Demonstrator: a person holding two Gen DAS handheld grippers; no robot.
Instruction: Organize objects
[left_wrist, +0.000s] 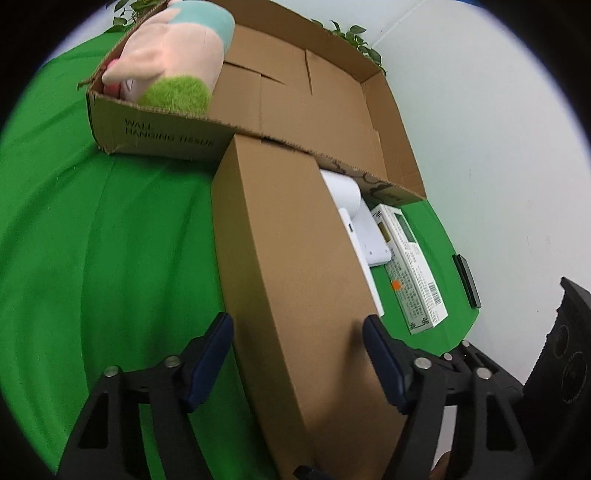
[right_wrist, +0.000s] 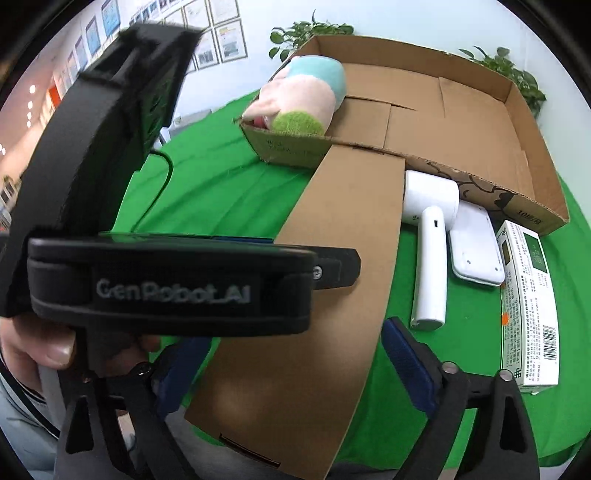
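A long brown cardboard box (left_wrist: 288, 240) lies on the green cloth, its far end against the big open carton (left_wrist: 155, 136). My left gripper (left_wrist: 299, 343) straddles its near part, with the blue pads against both long sides. In the right wrist view the same box (right_wrist: 343, 229) runs between the fingers of my right gripper (right_wrist: 291, 365), which stands open with small gaps at each pad. The left gripper's black body (right_wrist: 166, 284) fills the left of that view, above the box. A plush toy (right_wrist: 303, 96) lies in the carton's (right_wrist: 517, 206) far left corner.
Right of the box lie a white handheld device (right_wrist: 428, 236), a flat white device (right_wrist: 476, 247) and a white printed packet (right_wrist: 528, 306). A slim dark bar (left_wrist: 467, 280) sits near the cloth's right edge by a white wall. A hand (right_wrist: 37, 343) holds the left gripper.
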